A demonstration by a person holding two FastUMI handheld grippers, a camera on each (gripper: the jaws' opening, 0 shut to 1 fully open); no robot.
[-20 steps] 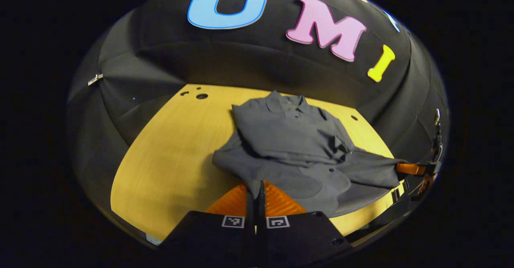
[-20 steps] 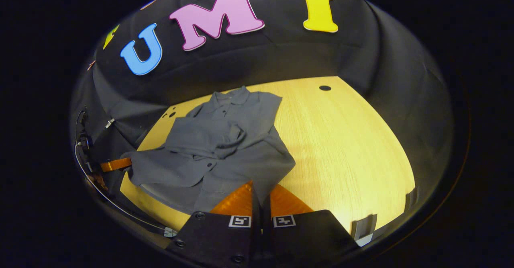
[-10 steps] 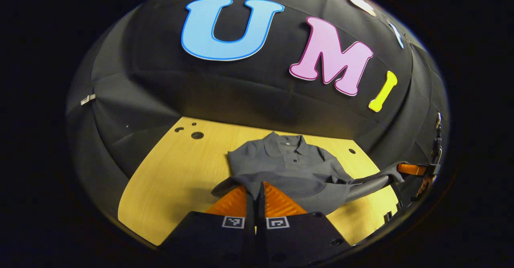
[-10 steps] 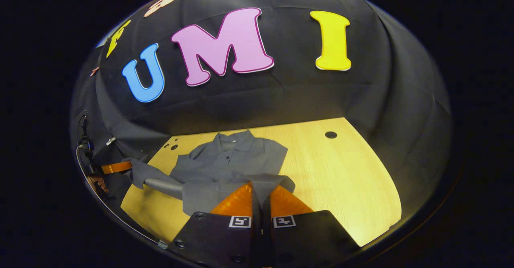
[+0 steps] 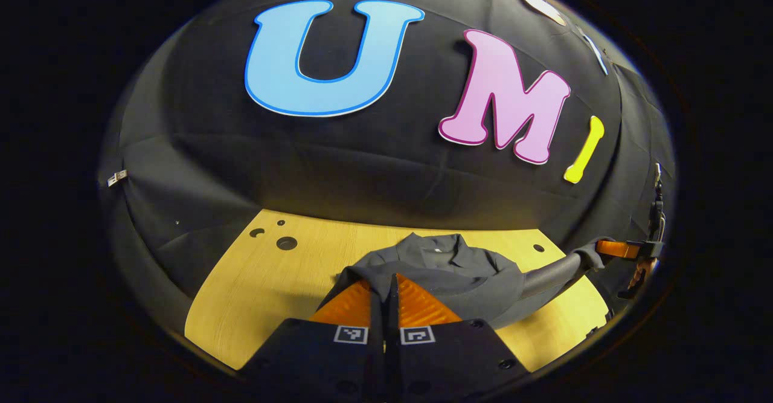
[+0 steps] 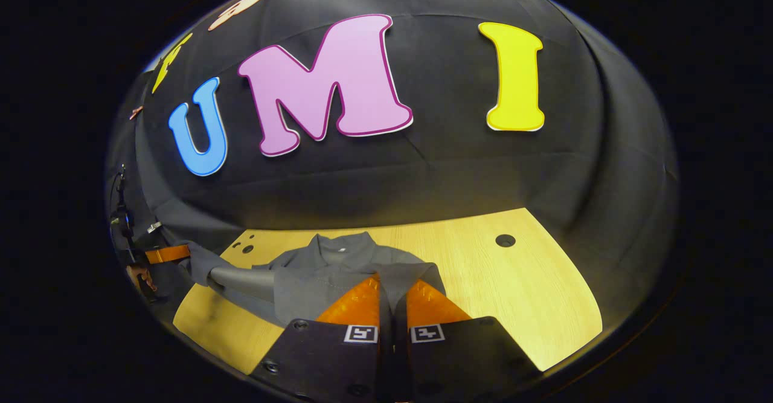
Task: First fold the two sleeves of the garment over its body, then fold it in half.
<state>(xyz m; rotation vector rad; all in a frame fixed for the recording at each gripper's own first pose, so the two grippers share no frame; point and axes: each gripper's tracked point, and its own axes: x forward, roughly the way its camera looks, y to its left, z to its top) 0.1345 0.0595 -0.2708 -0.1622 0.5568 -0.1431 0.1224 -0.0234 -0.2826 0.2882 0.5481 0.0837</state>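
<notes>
A dark grey collared shirt [image 5: 450,270] lies on the wooden table, its sleeves folded over the body and its collar toward the booth wall. My left gripper [image 5: 386,285] is shut on one corner of the shirt's hem. In the right gripper view the same shirt [image 6: 338,267] shows, with my right gripper [image 6: 392,288] shut on the other hem corner. Both corners are lifted and carried over the body toward the collar, so the lower half arches above the rest. The right gripper [image 5: 622,249] also appears at the far right of the left gripper view, and the left gripper [image 6: 166,254] at the far left of the right gripper view.
The light wooden table [image 5: 253,288] has several small round holes near its far left corner [image 5: 285,243] and one hole on the far right [image 6: 505,240]. The black cloth wall rises close behind the collar. Bare tabletop [image 6: 519,306] lies right of the shirt.
Both grippers have carried the hem up and forward toward the collar. The lower half of the shirt has come over the folded sleeves, which are now covered.
</notes>
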